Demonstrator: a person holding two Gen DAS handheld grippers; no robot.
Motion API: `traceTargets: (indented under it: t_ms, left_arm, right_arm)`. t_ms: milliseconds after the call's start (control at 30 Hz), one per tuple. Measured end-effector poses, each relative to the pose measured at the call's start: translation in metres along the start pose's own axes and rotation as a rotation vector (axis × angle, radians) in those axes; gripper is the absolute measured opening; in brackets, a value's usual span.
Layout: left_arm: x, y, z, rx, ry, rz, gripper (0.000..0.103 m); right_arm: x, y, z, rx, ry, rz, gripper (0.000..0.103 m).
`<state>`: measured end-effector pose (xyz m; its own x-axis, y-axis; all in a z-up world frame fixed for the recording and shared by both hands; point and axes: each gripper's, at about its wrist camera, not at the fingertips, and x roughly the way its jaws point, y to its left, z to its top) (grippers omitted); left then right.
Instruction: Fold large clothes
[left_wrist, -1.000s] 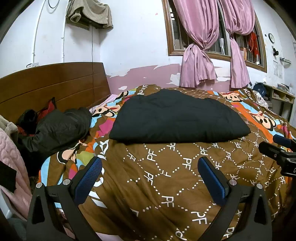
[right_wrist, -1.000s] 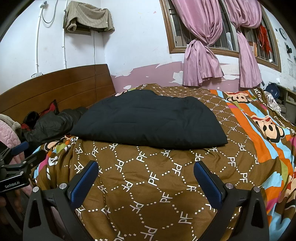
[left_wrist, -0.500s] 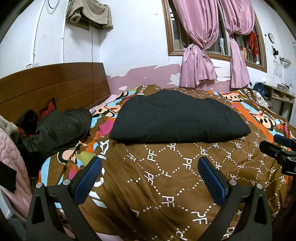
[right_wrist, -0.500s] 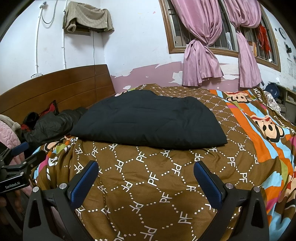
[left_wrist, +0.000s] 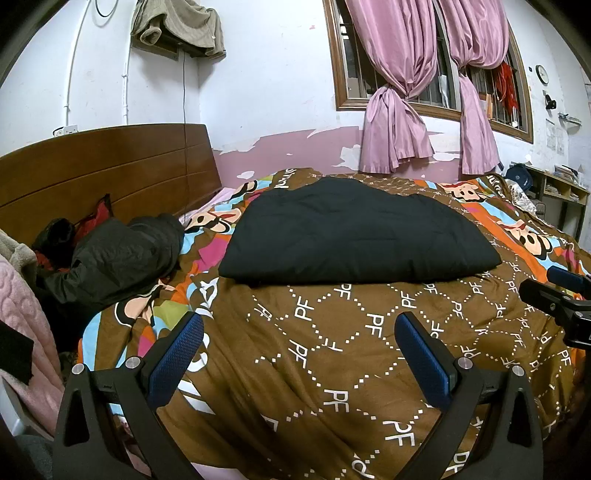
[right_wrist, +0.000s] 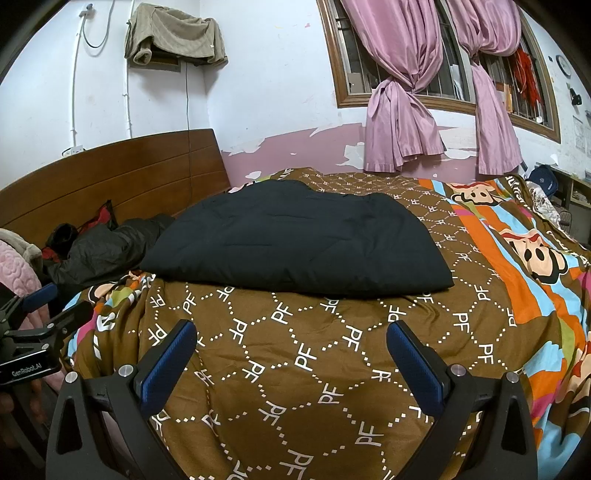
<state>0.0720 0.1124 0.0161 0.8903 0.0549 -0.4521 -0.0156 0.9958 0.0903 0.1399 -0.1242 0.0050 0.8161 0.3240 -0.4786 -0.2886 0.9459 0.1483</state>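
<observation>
Folded black padded garment (left_wrist: 354, 232) lies flat mid-bed on the brown patterned quilt (left_wrist: 332, 350), beyond both grippers and touching neither. At the left, a crumpled dark jacket (left_wrist: 118, 254) lies by the wooden headboard (left_wrist: 103, 166). The left gripper (left_wrist: 299, 354) hovers level, jaws wide and empty. The right gripper (right_wrist: 288, 354) hovers likewise, jaws wide. Bare quilt separates jaws from the garment's near edge.

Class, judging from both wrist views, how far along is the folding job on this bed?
Done, apparently: the black padded garment lies as a flat, neat rectangle on the brown patterned quilt. In hand: nothing; the left gripper and right gripper are both open, short of it. Possibly left: the crumpled dark jacket by the wooden headboard.
</observation>
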Motion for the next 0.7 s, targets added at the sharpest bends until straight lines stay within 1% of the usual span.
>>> traceTargets:
  t_ms: [700]
  left_arm:
    - [0.0007, 0.0013, -0.0001, -0.002, 0.001, -0.001, 0.101]
  right_arm:
    - [-0.0001, -0.0002, -0.0008, -0.001, 0.0, 0.001, 0.103]
